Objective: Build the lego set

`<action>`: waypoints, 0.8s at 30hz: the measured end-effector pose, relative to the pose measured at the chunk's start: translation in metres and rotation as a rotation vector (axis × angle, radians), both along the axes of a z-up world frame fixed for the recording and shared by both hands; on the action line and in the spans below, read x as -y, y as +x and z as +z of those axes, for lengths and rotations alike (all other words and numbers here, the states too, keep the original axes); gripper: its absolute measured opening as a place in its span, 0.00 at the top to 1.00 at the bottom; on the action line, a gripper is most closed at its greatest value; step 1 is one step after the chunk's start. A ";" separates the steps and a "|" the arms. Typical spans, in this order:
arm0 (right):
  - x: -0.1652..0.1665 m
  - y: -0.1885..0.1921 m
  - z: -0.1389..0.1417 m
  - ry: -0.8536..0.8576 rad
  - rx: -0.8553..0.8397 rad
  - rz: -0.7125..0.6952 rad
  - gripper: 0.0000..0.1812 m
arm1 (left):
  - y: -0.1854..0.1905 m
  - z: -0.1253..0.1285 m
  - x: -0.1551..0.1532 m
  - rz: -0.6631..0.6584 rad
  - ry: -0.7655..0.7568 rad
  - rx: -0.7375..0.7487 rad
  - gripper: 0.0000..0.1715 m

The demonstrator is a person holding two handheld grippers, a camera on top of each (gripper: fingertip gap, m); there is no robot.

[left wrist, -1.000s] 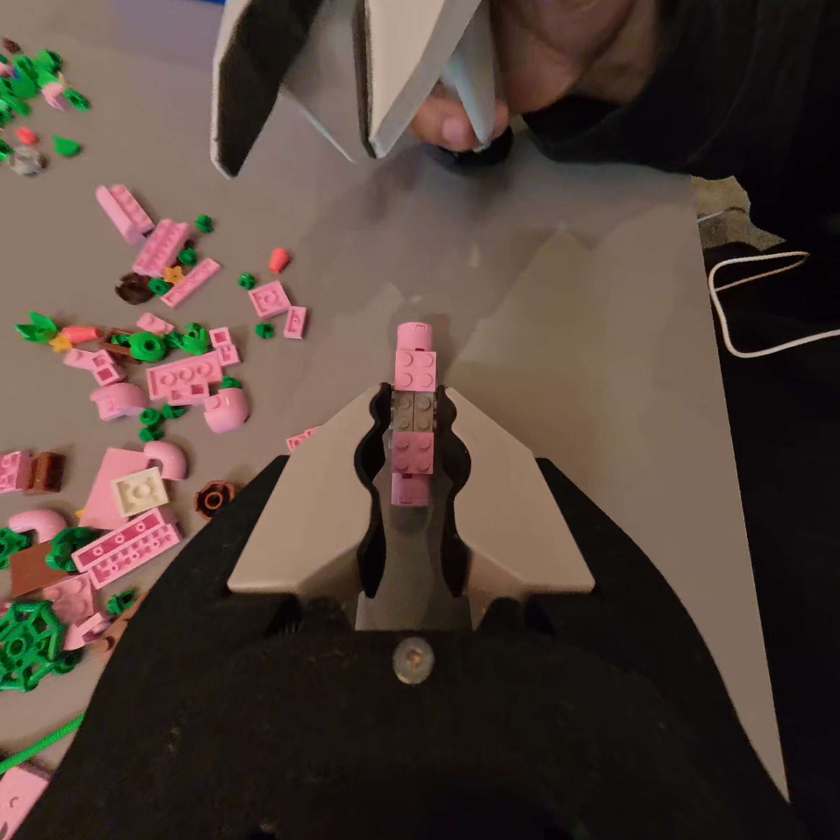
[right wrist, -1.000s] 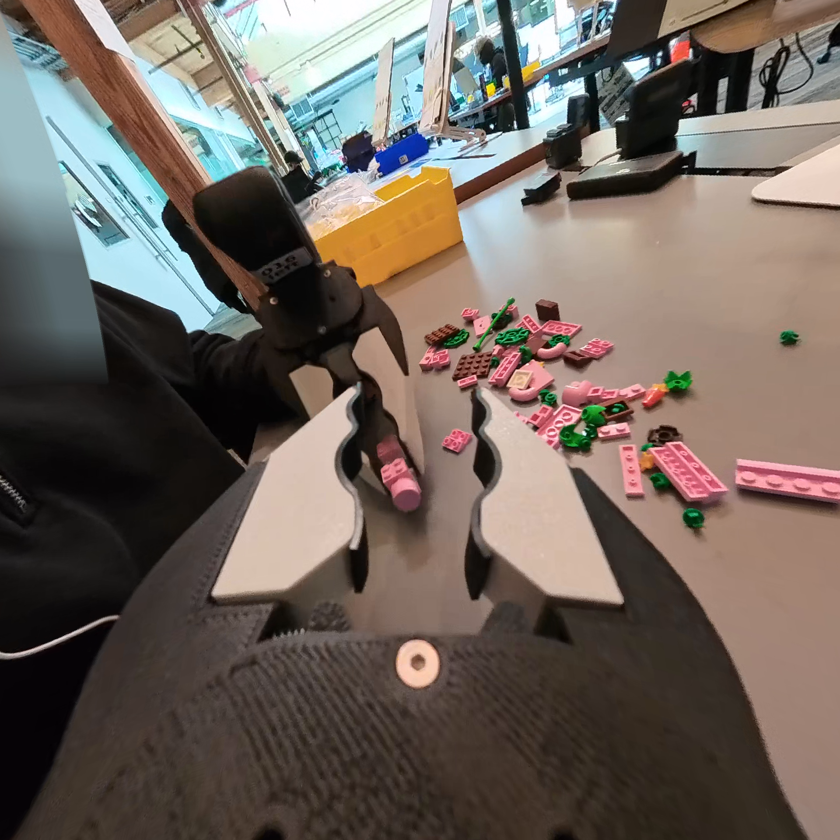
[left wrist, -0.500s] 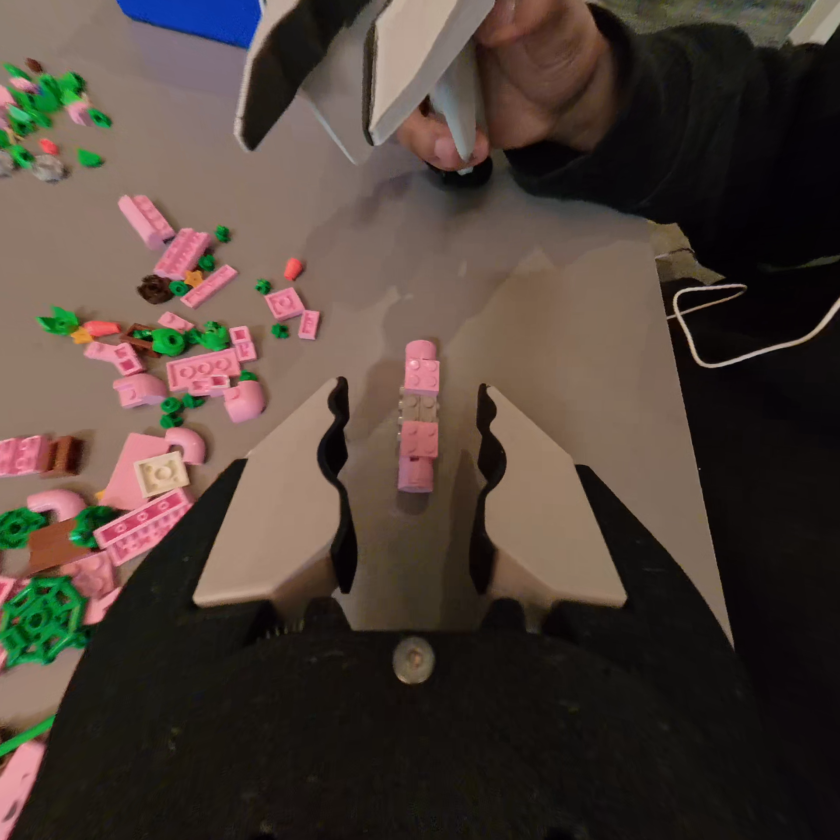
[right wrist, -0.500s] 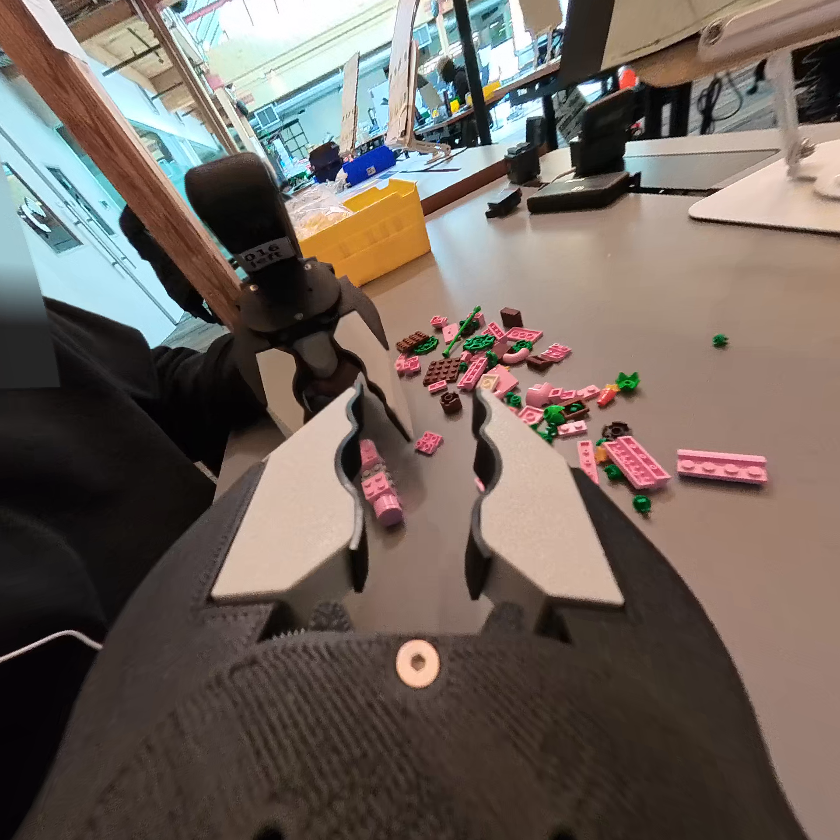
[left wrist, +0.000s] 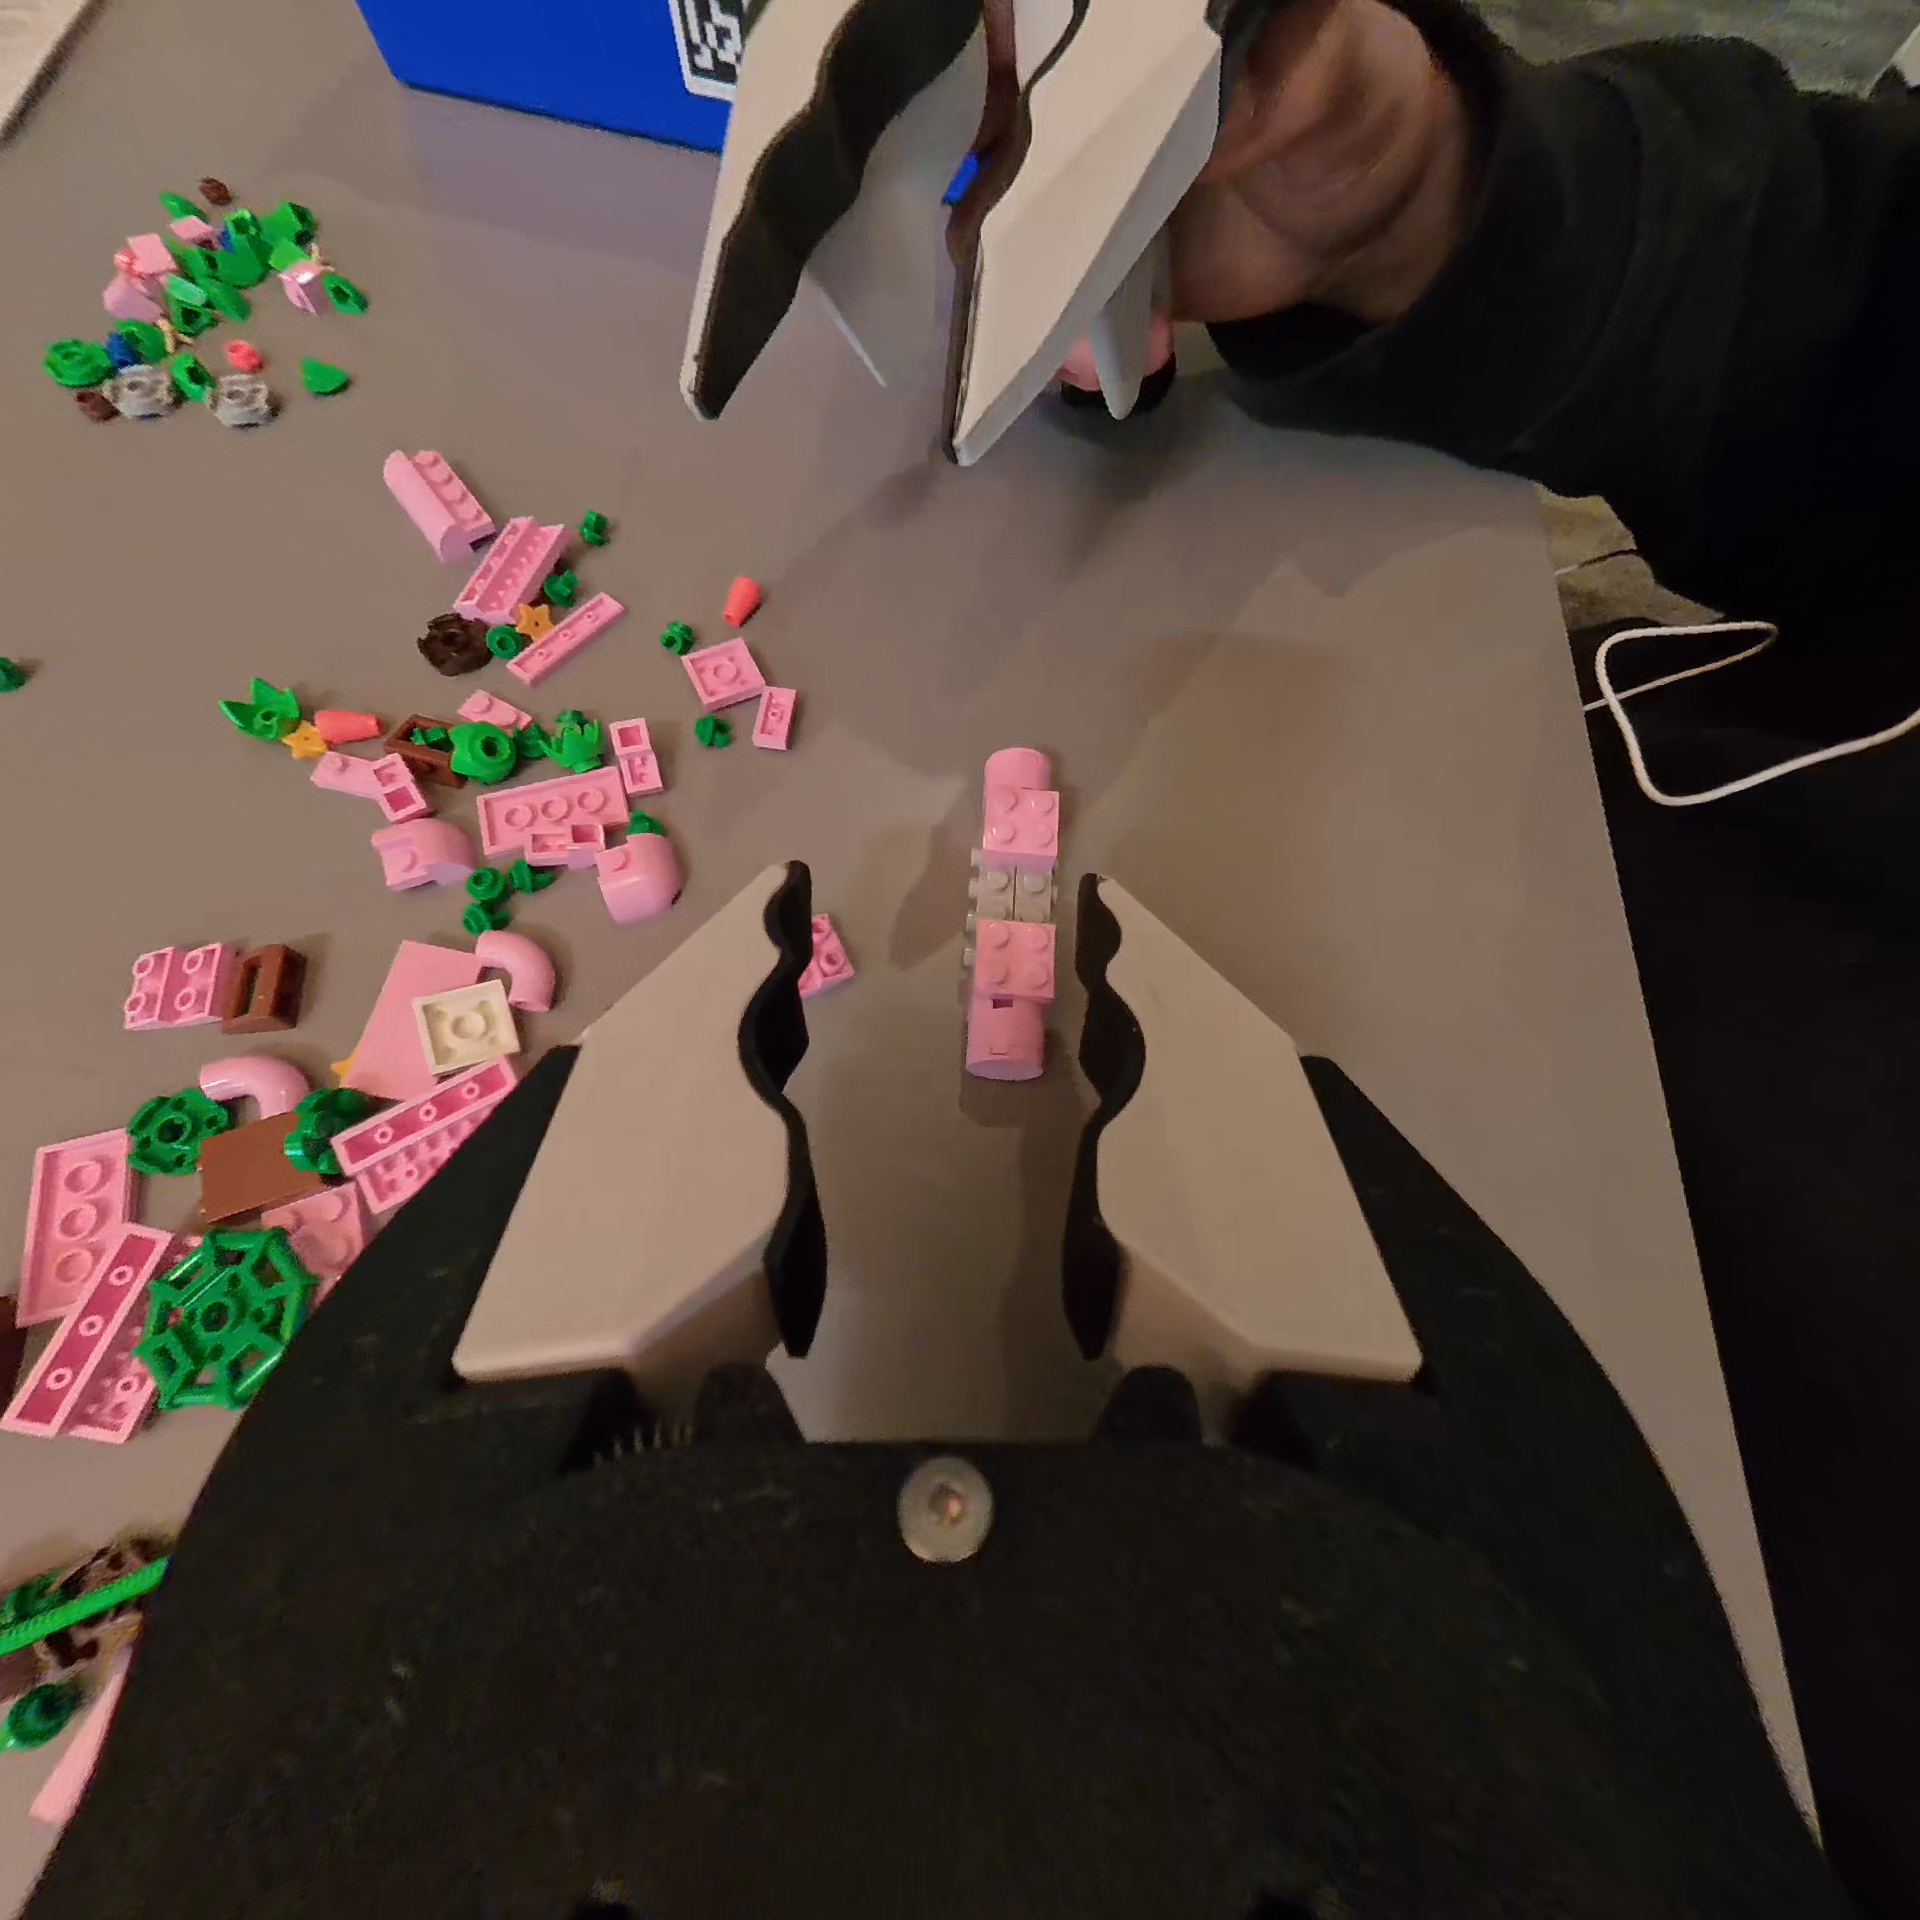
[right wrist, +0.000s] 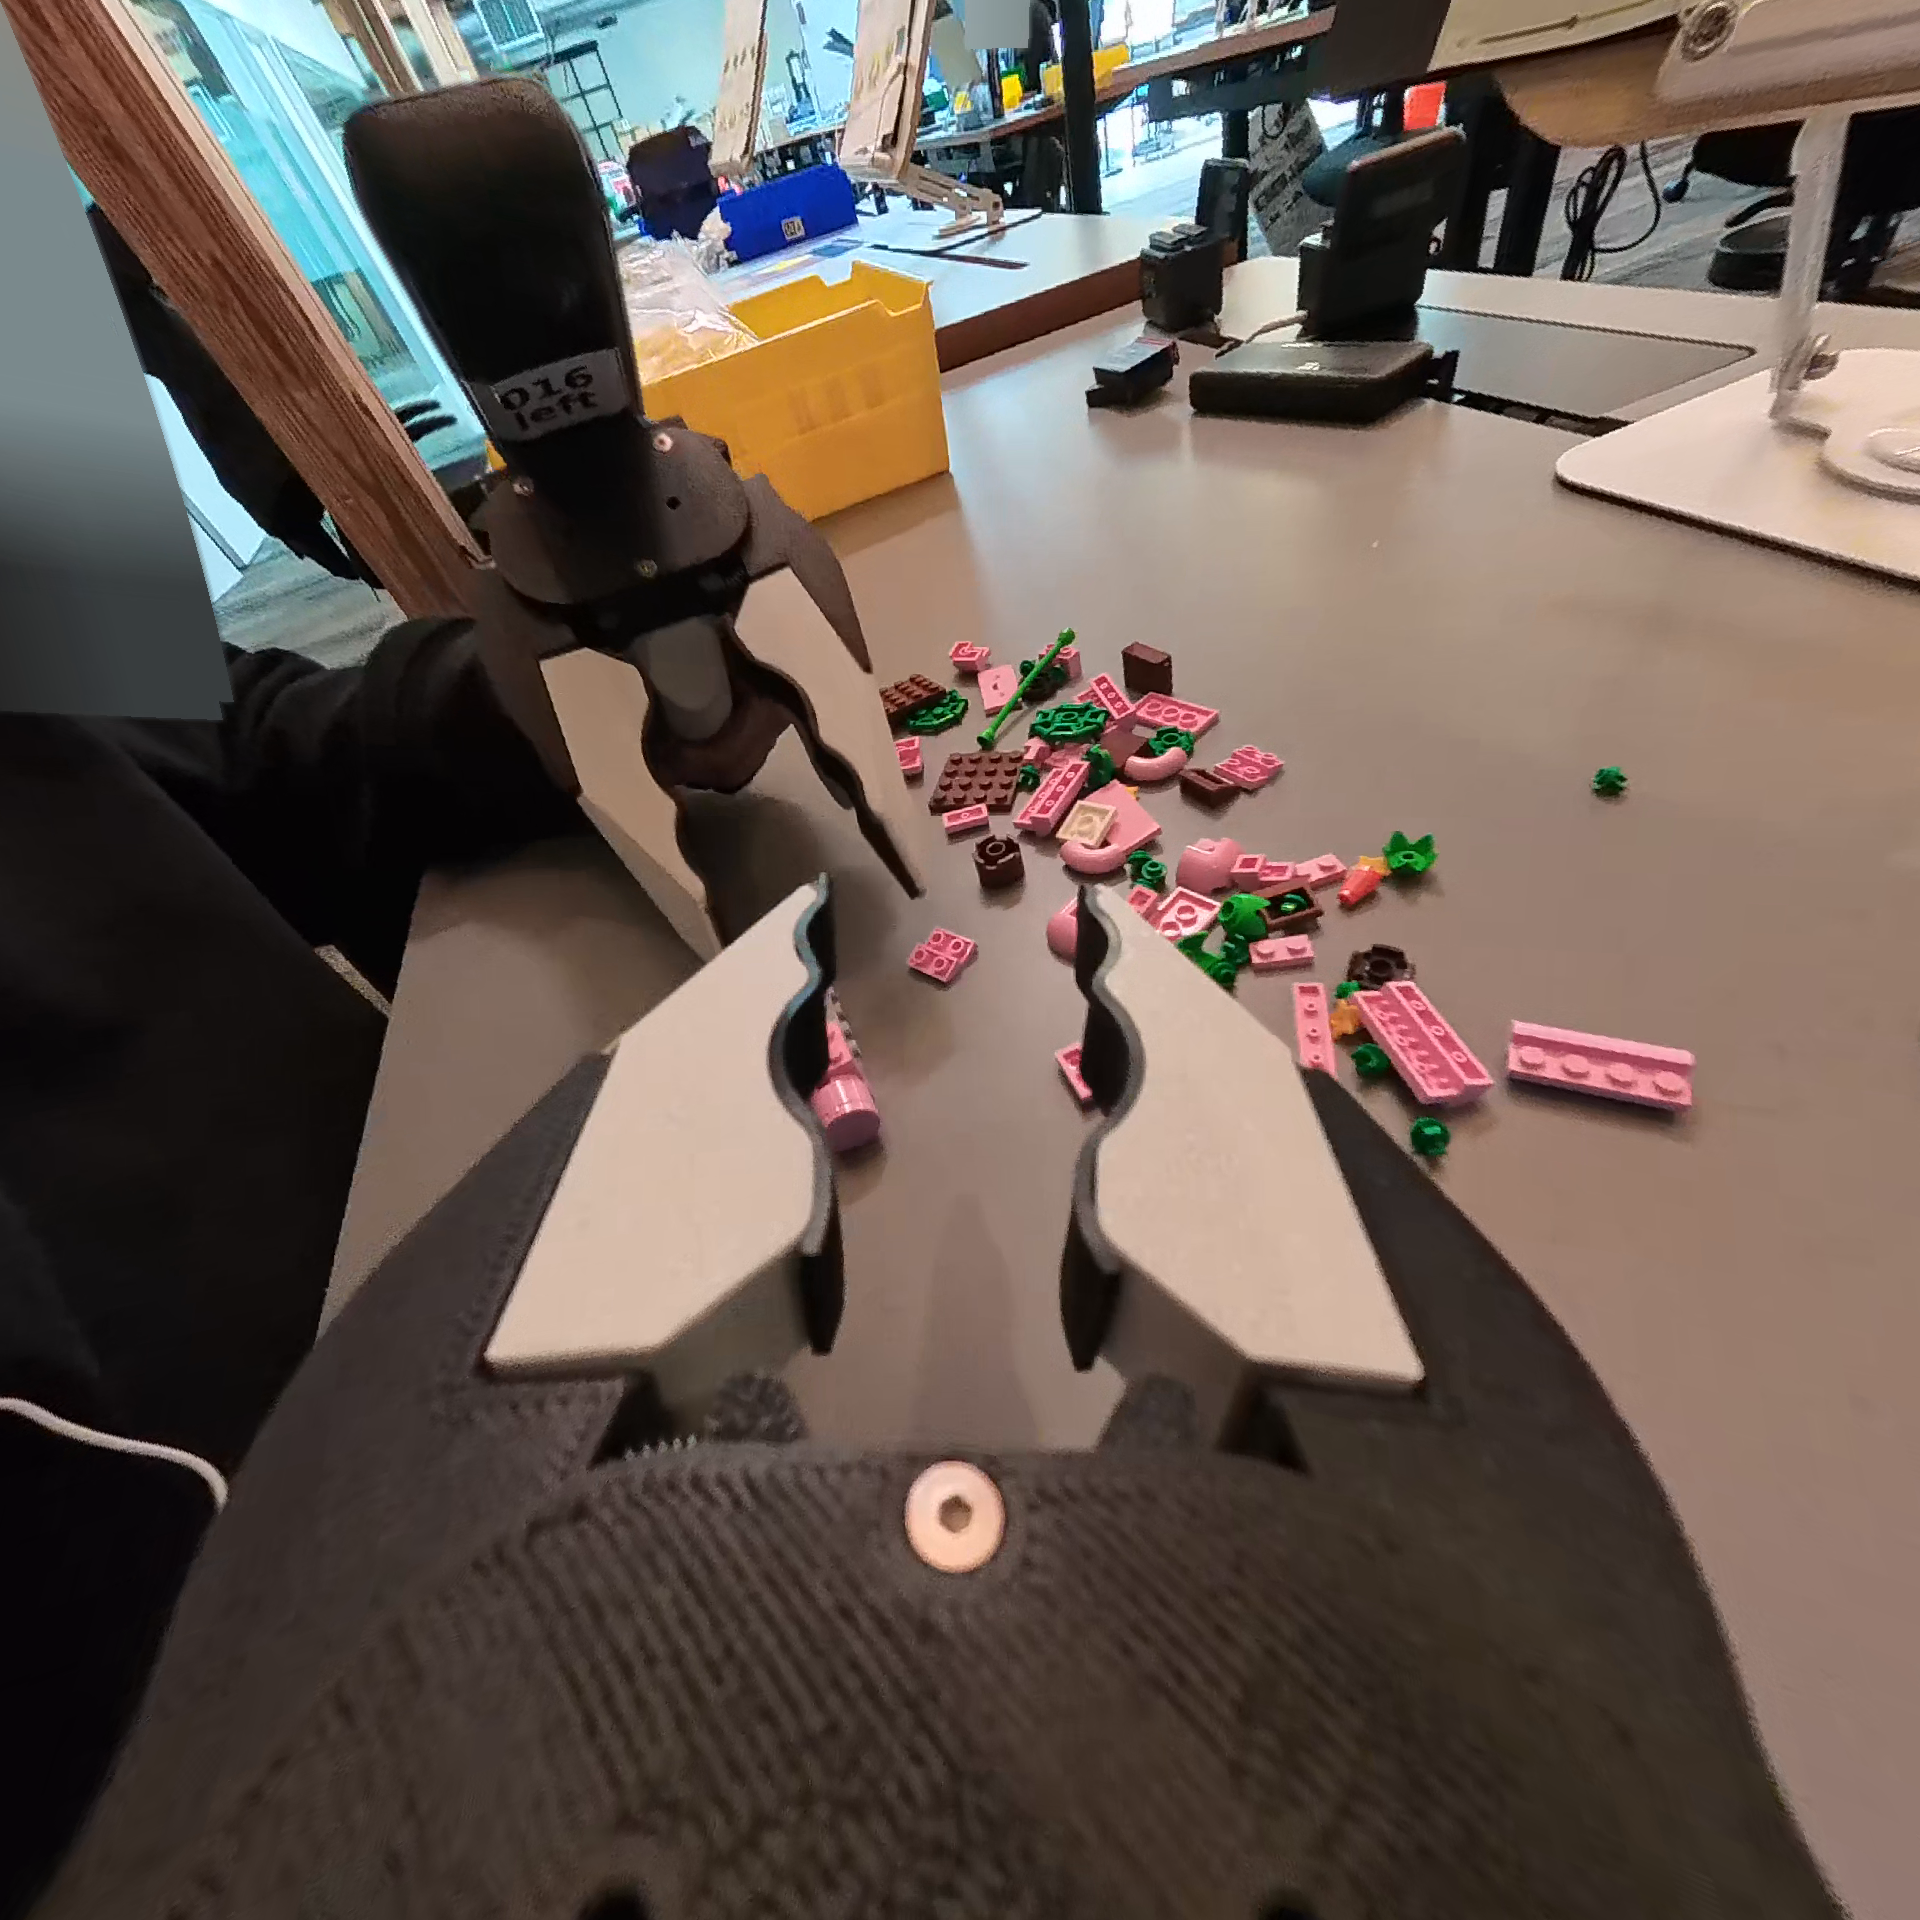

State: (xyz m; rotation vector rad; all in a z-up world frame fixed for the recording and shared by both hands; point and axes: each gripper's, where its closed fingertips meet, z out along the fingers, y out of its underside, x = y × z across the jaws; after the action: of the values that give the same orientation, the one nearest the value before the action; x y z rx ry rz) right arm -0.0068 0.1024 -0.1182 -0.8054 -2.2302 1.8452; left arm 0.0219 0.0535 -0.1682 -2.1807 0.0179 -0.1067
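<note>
A short pink and grey brick assembly [left wrist: 1013, 914] lies flat on the grey table [left wrist: 1299, 779], close to the inside of my left gripper's right finger. My left gripper [left wrist: 938, 883] is open and empty above it. My right gripper [right wrist: 954, 891] is open and empty; it also shows at the top of the left wrist view [left wrist: 831, 426]. In the right wrist view the assembly [right wrist: 847, 1091] is partly hidden behind my left finger. Loose pink, green and brown pieces [left wrist: 468, 831] lie spread to the left, and show in the right wrist view [right wrist: 1195, 831] too.
A small pink plate [left wrist: 826, 956] lies by the left gripper's left fingertip. A blue bin [left wrist: 540, 62] and a second small pile [left wrist: 208, 301] sit farther off. A yellow bin [right wrist: 810, 384] stands behind. The table edge and a white cable [left wrist: 1714, 727] are to the right. Spacing between my two grippers at the tips: around 8 centimetres.
My left gripper opened and let go of the assembly, which now lies on the table. The left gripper then drew back and shifted left. The right gripper stayed open.
</note>
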 end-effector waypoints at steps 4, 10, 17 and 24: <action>0.000 0.001 0.002 -0.008 -0.004 0.001 0.76 | 0.001 -0.005 -0.006 0.012 0.005 0.032 0.71; 0.000 0.001 0.006 -0.022 -0.016 -0.001 0.77 | -0.001 -0.005 -0.007 0.023 0.003 0.050 0.71; 0.000 0.001 0.008 -0.031 -0.015 0.002 0.78 | 0.002 -0.011 -0.008 0.010 -0.032 0.017 0.71; 0.000 0.001 0.010 -0.048 -0.012 0.005 0.78 | 0.002 -0.011 -0.008 0.012 -0.037 0.015 0.71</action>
State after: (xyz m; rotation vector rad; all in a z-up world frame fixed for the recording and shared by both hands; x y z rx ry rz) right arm -0.0053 0.1021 -0.1084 -0.7947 -2.1911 1.9073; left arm 0.0240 0.0614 -0.1796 -2.2164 -0.0051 -0.1171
